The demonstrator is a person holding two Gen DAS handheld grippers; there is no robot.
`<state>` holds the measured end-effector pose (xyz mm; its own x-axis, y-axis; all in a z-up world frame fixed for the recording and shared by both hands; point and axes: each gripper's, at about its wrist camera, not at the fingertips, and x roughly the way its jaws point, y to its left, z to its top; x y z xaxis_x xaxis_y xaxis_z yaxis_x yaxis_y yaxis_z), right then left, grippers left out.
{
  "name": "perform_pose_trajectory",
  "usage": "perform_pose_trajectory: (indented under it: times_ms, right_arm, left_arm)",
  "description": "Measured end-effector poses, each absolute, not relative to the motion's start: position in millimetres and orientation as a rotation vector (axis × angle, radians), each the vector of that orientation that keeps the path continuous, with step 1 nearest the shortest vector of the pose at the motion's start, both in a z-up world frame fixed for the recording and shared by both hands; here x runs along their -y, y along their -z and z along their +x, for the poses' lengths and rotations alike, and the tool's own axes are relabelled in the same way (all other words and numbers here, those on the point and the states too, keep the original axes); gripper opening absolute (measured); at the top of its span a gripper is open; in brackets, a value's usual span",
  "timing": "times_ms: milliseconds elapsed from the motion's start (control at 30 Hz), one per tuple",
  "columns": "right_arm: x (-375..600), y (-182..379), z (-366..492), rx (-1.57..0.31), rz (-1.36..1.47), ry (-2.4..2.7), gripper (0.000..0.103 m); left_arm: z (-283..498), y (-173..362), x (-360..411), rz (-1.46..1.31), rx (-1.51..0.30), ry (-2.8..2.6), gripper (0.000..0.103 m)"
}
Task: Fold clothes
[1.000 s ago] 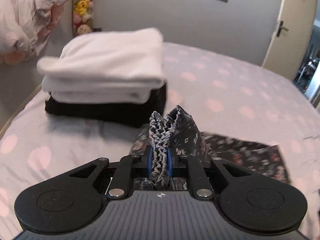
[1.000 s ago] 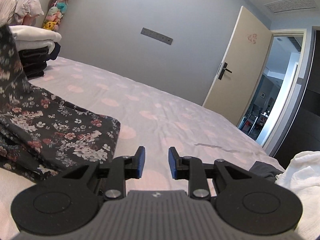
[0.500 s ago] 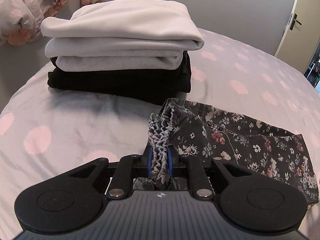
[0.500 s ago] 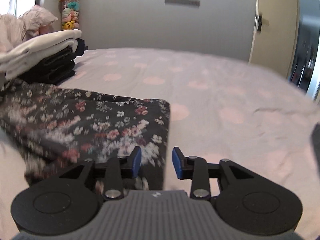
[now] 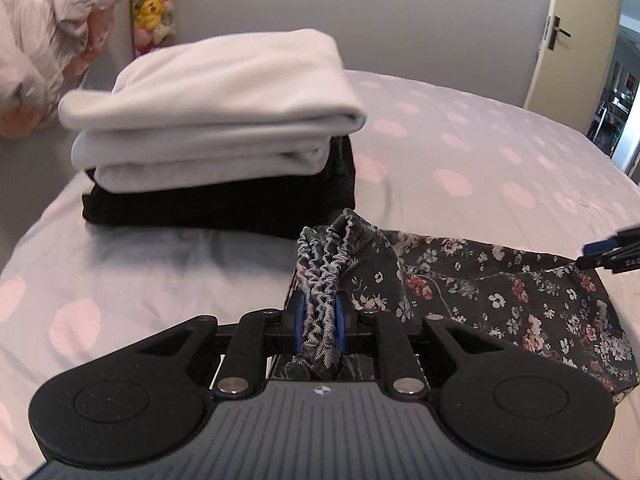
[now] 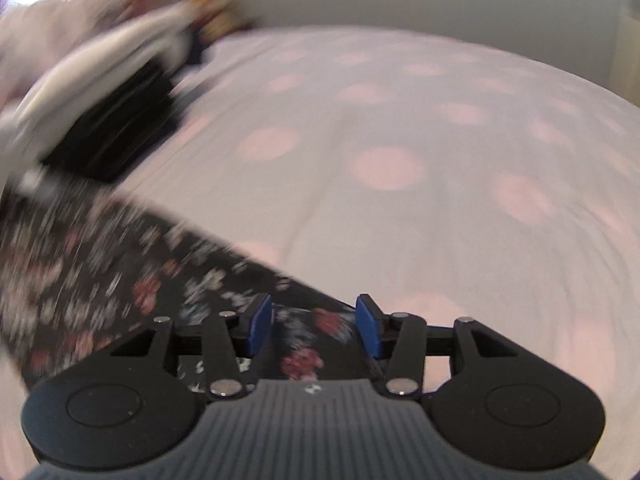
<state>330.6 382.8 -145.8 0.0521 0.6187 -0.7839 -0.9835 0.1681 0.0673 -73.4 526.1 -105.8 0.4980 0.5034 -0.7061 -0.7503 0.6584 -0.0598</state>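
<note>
A dark floral garment (image 5: pixel 516 292) lies folded on the bed, stretching right from my left gripper (image 5: pixel 319 316). That gripper is shut on the garment's bunched elastic waistband (image 5: pixel 324 264), which stands up between the blue pads. In the blurred right wrist view my right gripper (image 6: pixel 314 324) hovers over the garment's (image 6: pixel 120 280) right corner; its jaws are opening and the pads press on nothing. Its fingertips (image 5: pixel 612 250) enter the left wrist view at the right edge, just above the cloth.
A stack of folded clothes (image 5: pixel 216 120), white on black, sits on the spotted bedsheet (image 5: pixel 460 152) beyond the floral garment. Crumpled bedding (image 5: pixel 44 48) and plush toys (image 5: pixel 154 4) are at the back left. A door (image 5: pixel 580 32) stands at the right.
My right gripper swung left and tilted down over the floral garment's corner, its jaws spreading wider. The left gripper kept its grip on the waistband and sank slightly.
</note>
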Motion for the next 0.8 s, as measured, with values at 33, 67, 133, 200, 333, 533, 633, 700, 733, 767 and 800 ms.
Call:
perform_pose_trajectory:
  times_ms: [33,67,133,200,333,533,633,700,733,767,800]
  right_arm:
    - [-390.9,145.9,329.2,-0.786,-0.657,-1.363,0.052]
    - [-398.3,147.0,327.7,-0.779,-0.725,-1.390,0.052]
    - [-411.5,151.4,324.9,-0.780,-0.845,-1.436,0.050]
    - [-418.2,159.5,322.7,-0.790,-0.929,-1.461,0.047]
    - [-424.1,176.5,323.5,-0.818,-0.972,-1.463,0.050]
    - [-407.7,178.6,312.1,-0.763,-1.028,-1.473,0.029]
    - [-399.6,177.4,306.2,-0.729,-1.069,-1.465,0.015]
    - [-394.2,176.7,298.7,-0.689,-1.087,-1.452,0.011]
    - [-391.5,175.5,296.1,-0.666,-1.095,-1.450,0.009]
    - [-388.9,173.8,294.4,-0.646,-1.100,-1.449,0.009]
    - [-386.2,170.8,295.9,-0.641,-1.094,-1.445,0.008]
  left_arm:
    - [-72.1,104.5,-525.6,-0.382,-0.711,-0.779,0.018]
    - [-71.0,104.4,-525.6,-0.378,-0.714,-0.779,0.018]
    - [-70.0,105.4,-526.2,-0.377,-0.719,-0.780,0.018]
    - [-71.0,107.9,-527.8,-0.385,-0.725,-0.784,0.018]
    - [-73.4,113.4,-529.0,-0.395,-0.736,-0.791,0.018]
    - [-75.2,113.2,-527.4,-0.396,-0.727,-0.799,0.018]
    - [-74.4,110.5,-526.2,-0.386,-0.721,-0.798,0.018]
    - [-72.2,108.5,-526.2,-0.376,-0.722,-0.795,0.018]
    - [-71.3,107.1,-526.5,-0.372,-0.719,-0.793,0.018]
    - [-70.3,105.7,-526.8,-0.368,-0.716,-0.790,0.018]
    - [-69.2,103.5,-527.3,-0.366,-0.708,-0.783,0.018]
